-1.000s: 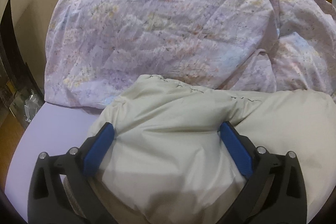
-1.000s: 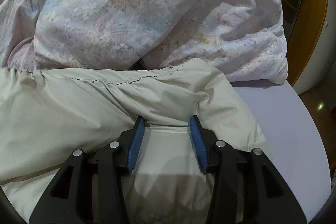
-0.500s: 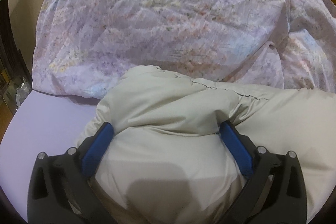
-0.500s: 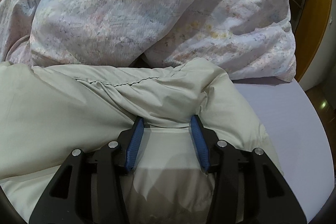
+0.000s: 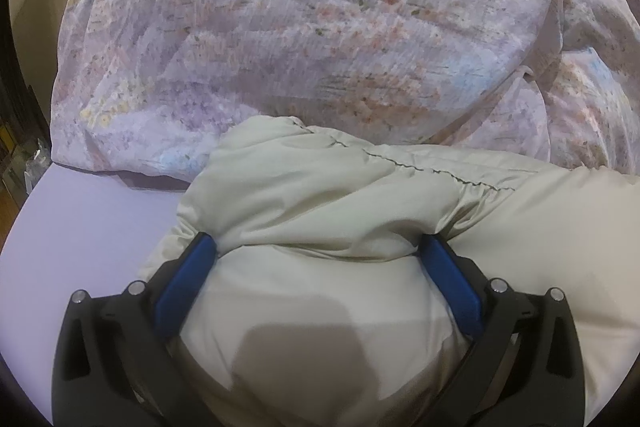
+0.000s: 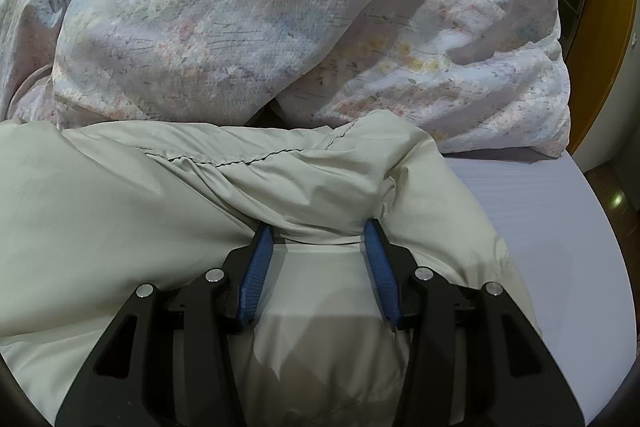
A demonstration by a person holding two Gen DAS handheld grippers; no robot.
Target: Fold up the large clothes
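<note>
A puffy beige jacket (image 5: pixel 320 195) lies on the lavender bed sheet (image 5: pixel 88 227), bunched into a thick roll with a dark stitched seam along its top. My left gripper (image 5: pixel 318 241) is shut on its left end; the jaws stand wide with padded fabric bulging between the blue pads (image 5: pixel 188 279). In the right wrist view the same jacket (image 6: pixel 160 207) stretches off to the left. My right gripper (image 6: pixel 317 227) is shut on a narrower fold near its right end, and cloth fills the gap. Both sets of fingertips are tucked under an overhanging fold.
A large floral quilt (image 5: pixel 300 27) is heaped right behind the jacket and touches it; it also fills the top of the right wrist view (image 6: pixel 240 27). Bare sheet (image 6: pixel 560 227) lies to the right, then the bed's edge, wooden floor (image 6: pixel 616 195) and a wooden frame (image 6: pixel 592 67).
My left gripper has sunk and pushed toward the floral quilt, carrying the jacket's end along; the quilt looms larger now. The right gripper has hardly moved and keeps its hold.
</note>
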